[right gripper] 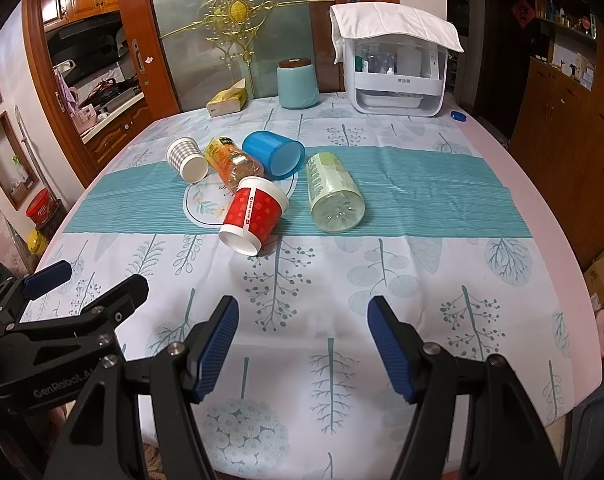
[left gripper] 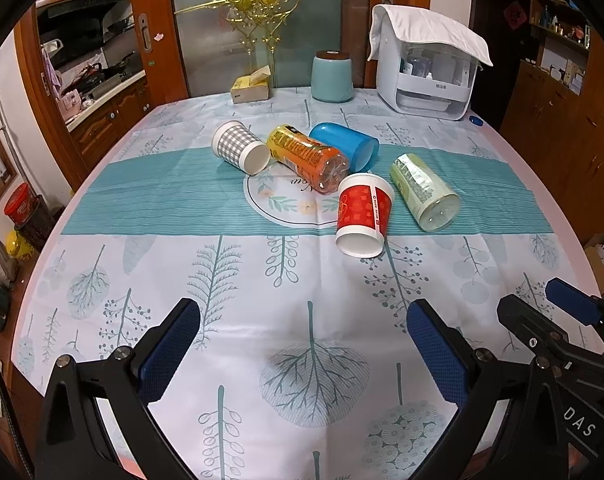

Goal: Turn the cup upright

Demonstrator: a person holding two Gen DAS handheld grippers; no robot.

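A red paper cup [left gripper: 364, 214] [right gripper: 254, 216] lies on its side mid-table, its white base toward me. A grey checked cup [left gripper: 240, 146] [right gripper: 186, 158] and a blue plastic cup [left gripper: 346, 146] [right gripper: 274, 154] also lie on their sides behind it. My left gripper [left gripper: 302, 328] is open and empty, low over the near part of the tablecloth. My right gripper [right gripper: 302, 320] is open and empty beside it; it also shows in the left wrist view [left gripper: 542, 304], and the left gripper shows in the right wrist view [right gripper: 90, 280].
An orange bottle [left gripper: 306, 160] [right gripper: 234, 164] and a pale green bottle [left gripper: 424, 190] [right gripper: 334, 192] lie among the cups. At the back stand a teal jar [left gripper: 332, 78], a tissue box [left gripper: 250, 86] and a white appliance [left gripper: 426, 72] under a cloth. The table edge [right gripper: 542, 200] curves at right.
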